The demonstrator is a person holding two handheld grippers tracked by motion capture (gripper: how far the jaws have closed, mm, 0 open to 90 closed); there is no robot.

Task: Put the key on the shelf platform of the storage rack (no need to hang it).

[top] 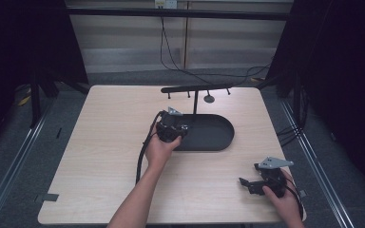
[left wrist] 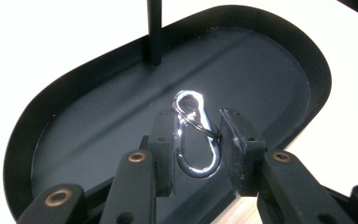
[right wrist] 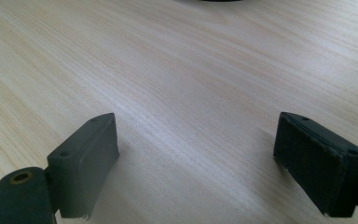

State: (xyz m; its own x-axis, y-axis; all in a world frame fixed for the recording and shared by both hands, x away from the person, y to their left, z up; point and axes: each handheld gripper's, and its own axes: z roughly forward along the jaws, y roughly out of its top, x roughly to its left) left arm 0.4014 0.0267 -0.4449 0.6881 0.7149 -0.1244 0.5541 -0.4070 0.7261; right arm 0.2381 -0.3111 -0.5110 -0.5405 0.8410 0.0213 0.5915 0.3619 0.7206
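Two hand-held grippers are at work over a pale wooden worktop (top: 104, 142). The left hand-held gripper (left wrist: 196, 140), carried by the person's left hand (top: 160, 148), reaches in over the near left end of a black oval tray (left wrist: 42, 121) that sits a little right of the worktop's middle, toward the far side. Its jaws are clenched on a shiny silver carabiner clip (left wrist: 196, 140): the left gripper view shows one black pad pressed against each long side of the clip, whose rounded lower end hangs between the pads just above the tray floor. A thin metal ring (left wrist: 193, 114) is threaded through the clip's upper loop and leans across toward the right-hand pad. A slim black post (left wrist: 154, 30) rises from the far side of the tray; in the high view it carries a horizontal black bar (top: 196, 88) with short pegs hanging from it, and a small round dark disc (top: 209, 99) sits just under the bar, right of the post. The right hand-held gripper (top: 251, 184) rests low at the near right corner of the worktop, well apart from the tray, held by the right hand (top: 285, 202) and pointing left. Its jaws stand wide apart, released, with bare wood grain between the two pads (right wrist: 91, 163).
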